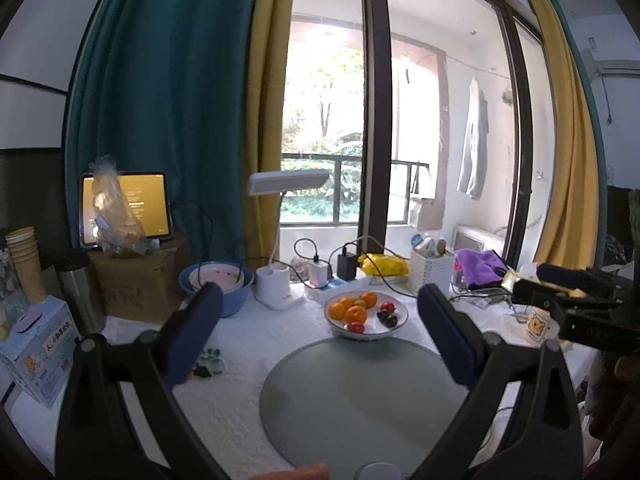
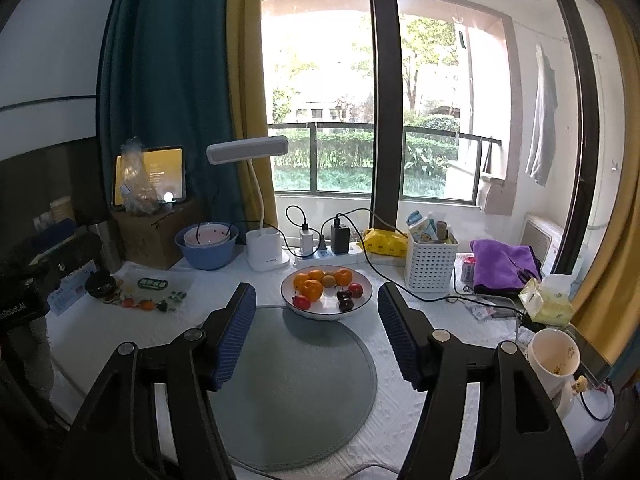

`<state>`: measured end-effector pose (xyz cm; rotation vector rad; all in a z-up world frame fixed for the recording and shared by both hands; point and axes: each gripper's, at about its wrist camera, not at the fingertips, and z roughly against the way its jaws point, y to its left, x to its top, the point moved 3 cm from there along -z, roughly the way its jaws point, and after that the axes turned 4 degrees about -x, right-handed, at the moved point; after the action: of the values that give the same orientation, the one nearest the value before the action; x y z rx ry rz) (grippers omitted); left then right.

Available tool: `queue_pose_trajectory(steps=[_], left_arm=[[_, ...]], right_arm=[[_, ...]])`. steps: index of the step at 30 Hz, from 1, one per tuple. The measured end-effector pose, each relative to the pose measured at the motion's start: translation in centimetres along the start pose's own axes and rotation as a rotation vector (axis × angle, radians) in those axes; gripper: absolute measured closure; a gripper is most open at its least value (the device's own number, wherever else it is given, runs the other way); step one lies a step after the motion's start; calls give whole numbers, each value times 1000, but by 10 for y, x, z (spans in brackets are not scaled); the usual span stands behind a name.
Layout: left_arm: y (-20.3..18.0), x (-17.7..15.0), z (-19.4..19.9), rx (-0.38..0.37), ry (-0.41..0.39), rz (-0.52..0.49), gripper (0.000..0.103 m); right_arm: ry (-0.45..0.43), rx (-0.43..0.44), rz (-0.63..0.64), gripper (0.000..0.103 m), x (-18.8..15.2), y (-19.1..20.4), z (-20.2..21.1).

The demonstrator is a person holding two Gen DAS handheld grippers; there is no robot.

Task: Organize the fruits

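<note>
A white bowl (image 2: 326,294) of fruit stands on the table (image 2: 420,308), at the far edge of a round grey mat (image 2: 296,380), at twelve o'clock from both grippers. In it, oranges (image 2: 312,288) fill the ten-to-twelve o'clock side, a small brownish fruit (image 2: 329,280) lies among them, and red and dark cherry-like fruits (image 2: 346,300) lie from three to seven o'clock.

The right gripper (image 2: 316,300) hangs above the mat with its jaws released and nothing between the blue pads (image 2: 236,332); the bowl shows in the gap beyond them. The left gripper (image 1: 320,308) likewise hangs with jaws parted and empty, the bowl ahead of it.

At ten o'clock from the bowl a blue basin (image 2: 208,250) holds a pink dish. A white desk lamp (image 2: 264,208) stands at eleven o'clock, a power strip (image 2: 332,254) with chargers at twelve, then a yellow packet (image 2: 382,242) and a white lattice basket (image 2: 430,264) at one to two o'clock. A purple cloth (image 2: 504,264) lies at three o'clock. A white mug (image 2: 554,356) with a cartoon bear print sits at four o'clock.

A printed sheet (image 2: 156,292) at nine o'clock bears a green label with white characters, too small to read. A tablet (image 2: 150,178) glows yellow behind a plastic bag; its text is illegible. In the left wrist view, a light blue box (image 1: 40,356) shows a bear and unreadable characters.
</note>
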<state>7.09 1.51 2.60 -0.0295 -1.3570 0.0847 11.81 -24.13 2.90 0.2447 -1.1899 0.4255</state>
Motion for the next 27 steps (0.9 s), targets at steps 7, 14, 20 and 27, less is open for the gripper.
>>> queue_pose_trajectory(steps=[7, 14, 20, 27], left_arm=[[-1, 0, 2, -5, -2, 0, 5], [-2, 2, 6, -18, -17, 5, 5], [-3, 2, 7, -21, -16, 3, 5], [-8, 2, 5, -35, -10, -4, 5]], right_arm=[[0, -3, -2, 36, 0, -1, -2], [-7, -7, -4, 36, -2, -2, 1], [-11, -8, -5, 36, -2, -3, 2], [-15, -15, -9, 36, -2, -6, 4]])
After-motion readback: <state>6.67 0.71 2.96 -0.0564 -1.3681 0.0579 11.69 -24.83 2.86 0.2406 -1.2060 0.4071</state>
